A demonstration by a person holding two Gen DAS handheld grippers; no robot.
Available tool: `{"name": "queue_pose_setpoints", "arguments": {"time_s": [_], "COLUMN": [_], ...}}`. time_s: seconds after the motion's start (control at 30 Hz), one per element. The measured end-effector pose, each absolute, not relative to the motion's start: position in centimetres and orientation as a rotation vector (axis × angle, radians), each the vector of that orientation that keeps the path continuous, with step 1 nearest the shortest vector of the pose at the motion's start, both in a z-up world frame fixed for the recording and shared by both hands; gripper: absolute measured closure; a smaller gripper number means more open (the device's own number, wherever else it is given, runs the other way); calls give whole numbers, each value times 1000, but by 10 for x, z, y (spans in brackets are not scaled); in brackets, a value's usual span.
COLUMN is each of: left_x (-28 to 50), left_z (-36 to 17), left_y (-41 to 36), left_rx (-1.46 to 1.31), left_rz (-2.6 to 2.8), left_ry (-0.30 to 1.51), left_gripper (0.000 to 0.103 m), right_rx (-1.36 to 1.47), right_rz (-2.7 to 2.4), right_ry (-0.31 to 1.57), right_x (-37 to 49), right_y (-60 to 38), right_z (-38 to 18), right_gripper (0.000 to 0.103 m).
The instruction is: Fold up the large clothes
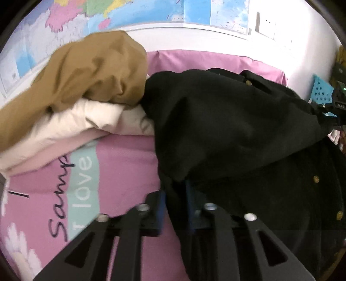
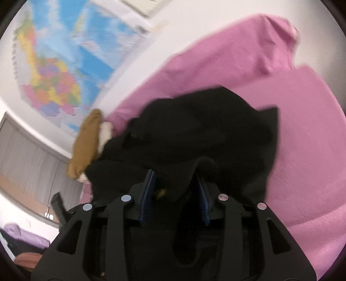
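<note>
Pink bed sheet (image 1: 127, 164) under my work, printed with dark script, pale teal band reading "love" (image 1: 83, 183), white flower (image 1: 19, 248) at my near left corner. Pink pillow (image 2: 237, 51) at far edge against white wall. Coloured map (image 1: 134, 10) on wall above; right view shows it too (image 2: 52, 86), blurred. White wall socket (image 1: 267, 24) beside map. Blue perforated block (image 1: 322, 90) far right. Grey curtain (image 2: 26, 160) in right view, lower left.
</note>
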State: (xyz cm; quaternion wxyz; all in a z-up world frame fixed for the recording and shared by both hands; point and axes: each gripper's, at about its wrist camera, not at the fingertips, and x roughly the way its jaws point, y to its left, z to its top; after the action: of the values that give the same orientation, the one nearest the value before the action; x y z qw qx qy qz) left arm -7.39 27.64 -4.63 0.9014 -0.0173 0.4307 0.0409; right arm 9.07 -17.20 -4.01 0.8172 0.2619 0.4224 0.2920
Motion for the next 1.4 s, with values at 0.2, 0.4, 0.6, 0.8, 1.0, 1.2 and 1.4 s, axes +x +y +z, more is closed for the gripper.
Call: {"name": "queue_pose_setpoints", "arguments": {"time_s": [0.2,0.4,0.6,0.8,1.0,1.2,1.4], "left_x": [-74,-48,-4,1,-4,-39,-87], "left_z": [-13,-12,-41,-44,-44,-22,-10], "left_y": [275,252,251,258,250,253,262], "left_rx": [-91,-35,-39,-89,-30,-19,-53], "left_rz": [-57,-119,-85,-80,-34,-49,-64], "left_ry": [790,769,870,859,822,743,727], "left_gripper": [55,53,51,46,41,34,28], "right_rx": [515,329,73,54,21,46,175], "right_rz": [548,562,556,489,420,500,569], "right_ry": [823,672,779,765,759,693,752], "right_x": [56,11,52,94,90,27,-24], "right_y": [-193,-169,-108,-108,-107,-121,-140], "right_z": [-13,28,3,-4,1,26,17], "right_gripper": [64,64,75,84,78,59,32]}}
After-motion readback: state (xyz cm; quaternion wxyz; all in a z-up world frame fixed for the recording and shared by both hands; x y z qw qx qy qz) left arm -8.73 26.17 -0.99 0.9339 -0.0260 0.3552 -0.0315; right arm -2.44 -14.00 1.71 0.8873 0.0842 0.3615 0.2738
